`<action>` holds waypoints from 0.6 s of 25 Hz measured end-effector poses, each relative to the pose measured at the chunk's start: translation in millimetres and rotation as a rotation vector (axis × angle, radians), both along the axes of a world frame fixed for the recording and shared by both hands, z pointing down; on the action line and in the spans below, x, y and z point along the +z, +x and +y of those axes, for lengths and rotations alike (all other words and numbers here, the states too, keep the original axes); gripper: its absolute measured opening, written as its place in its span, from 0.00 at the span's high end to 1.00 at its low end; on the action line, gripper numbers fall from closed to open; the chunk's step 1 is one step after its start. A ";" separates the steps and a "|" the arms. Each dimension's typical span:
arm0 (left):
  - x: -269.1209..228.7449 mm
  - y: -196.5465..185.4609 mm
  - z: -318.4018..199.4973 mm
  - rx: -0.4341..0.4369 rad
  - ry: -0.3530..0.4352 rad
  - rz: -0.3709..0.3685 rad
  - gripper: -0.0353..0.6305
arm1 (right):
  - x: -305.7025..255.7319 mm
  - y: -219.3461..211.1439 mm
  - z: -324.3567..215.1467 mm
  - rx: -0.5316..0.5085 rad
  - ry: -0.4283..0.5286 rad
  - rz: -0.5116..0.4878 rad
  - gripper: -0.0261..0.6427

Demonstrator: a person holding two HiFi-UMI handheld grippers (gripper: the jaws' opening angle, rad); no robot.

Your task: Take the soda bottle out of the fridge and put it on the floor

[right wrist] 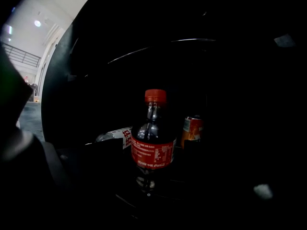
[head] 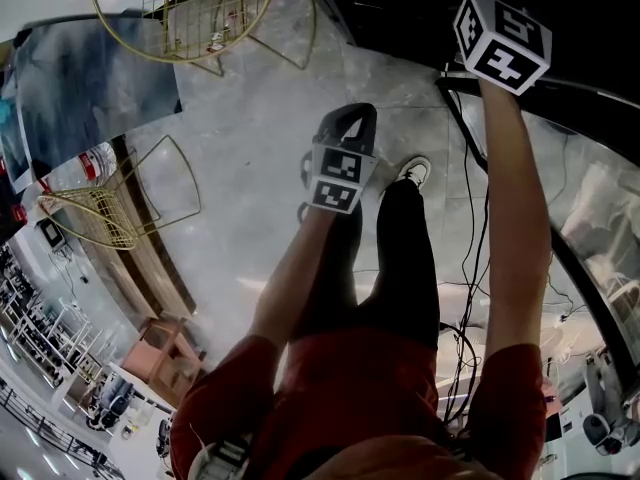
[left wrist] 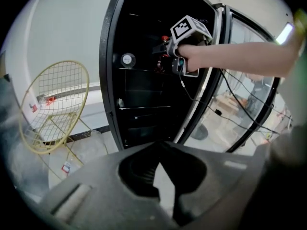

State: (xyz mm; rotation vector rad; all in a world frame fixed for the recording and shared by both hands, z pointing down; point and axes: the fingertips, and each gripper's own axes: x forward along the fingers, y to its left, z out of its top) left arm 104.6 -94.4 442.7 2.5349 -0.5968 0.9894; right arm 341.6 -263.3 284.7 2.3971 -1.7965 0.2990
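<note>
— What sort of place is this?
— A big indoor hall, staged rather than lived in. It has a polished stone floor (head: 250,158), gold wire chairs (head: 185,8) and a black glass-door fridge (left wrist: 144,80) holding drinks (right wrist: 153,138).
— Not a home, then?
— No. Loose cables (head: 465,298) trail over the floor, and a railed gallery (right wrist: 21,56) runs under high ceiling lights (right wrist: 37,23).

Two bottles (right wrist: 153,143) (right wrist: 115,137), one can (right wrist: 192,130), two wire chairs (head: 180,13) (head: 95,213).

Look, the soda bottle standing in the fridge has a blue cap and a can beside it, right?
No, the cap is red, not blue; the right gripper view shows it. The soda bottle does stand in the fridge with a can beside it.
</note>
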 end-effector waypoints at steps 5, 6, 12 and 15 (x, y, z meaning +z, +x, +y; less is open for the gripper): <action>0.3 -4.1 4.0 -0.008 0.009 0.007 0.95 | 4.9 4.4 -6.3 0.010 0.003 -0.025 0.39; -0.2 -4.4 3.9 -0.011 0.009 0.010 0.95 | 4.2 6.0 -6.9 0.014 0.005 -0.020 0.39; 2.4 -6.9 2.1 -0.024 -0.004 0.005 0.95 | 7.7 4.4 -10.6 -0.010 -0.021 -0.019 0.43; 3.6 -6.7 1.7 -0.023 -0.006 0.006 0.95 | 11.6 5.1 -11.2 -0.015 -0.024 -0.027 0.50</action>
